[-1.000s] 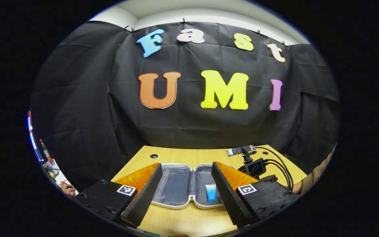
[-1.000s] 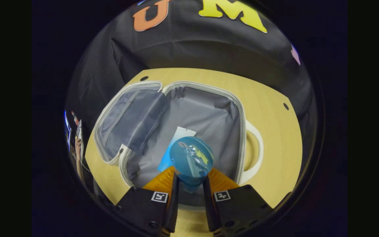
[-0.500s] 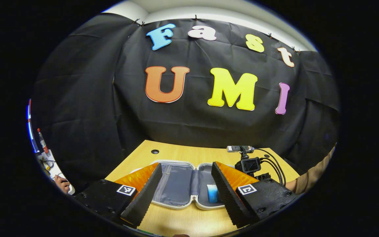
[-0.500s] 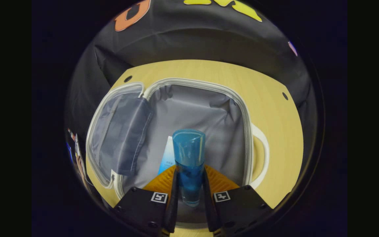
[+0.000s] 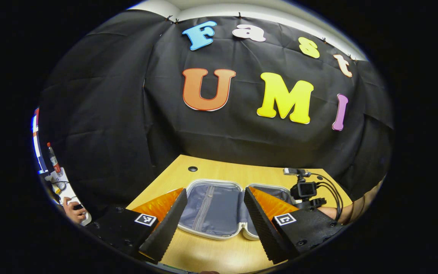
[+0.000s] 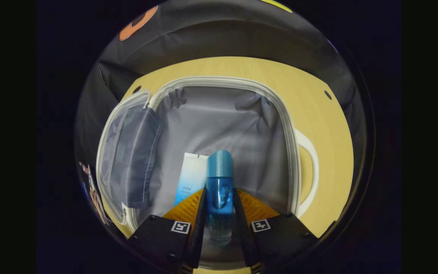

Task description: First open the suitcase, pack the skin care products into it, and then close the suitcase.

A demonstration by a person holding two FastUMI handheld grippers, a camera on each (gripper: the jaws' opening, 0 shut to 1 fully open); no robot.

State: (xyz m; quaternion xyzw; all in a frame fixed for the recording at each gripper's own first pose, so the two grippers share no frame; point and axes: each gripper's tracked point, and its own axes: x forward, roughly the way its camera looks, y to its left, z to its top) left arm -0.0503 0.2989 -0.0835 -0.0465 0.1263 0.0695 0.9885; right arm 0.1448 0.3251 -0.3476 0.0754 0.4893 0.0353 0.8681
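since a second ago the bottle (image 6: 219,179) has tipped from cap-toward-camera to lying lengthwise along the right gripper (image 6: 219,224), cap pointing away, low over the open suitcase (image 6: 219,125).

left gripper view: left gripper (image 5: 213,220) hangs with its fingers wide apart and nothing between them, above the near edge of the table (image 5: 219,255). between the fingers the suitcase (image 5: 211,209) lies open flat, zipped lining up. the other gripper's camera (image 5: 304,188) with its cables stands to the right over the case, a sleeve (image 5: 359,207) behind it.

right gripper view: both fingers are clamped on the bottle's clear lower body. a tube (image 6: 189,179) lies on the grey lining just left of the bottle, inside the main half. the lid half (image 6: 127,152) is folded out to the left. a white handle (image 6: 310,171) sticks out on the right, on the table (image 6: 329,152).
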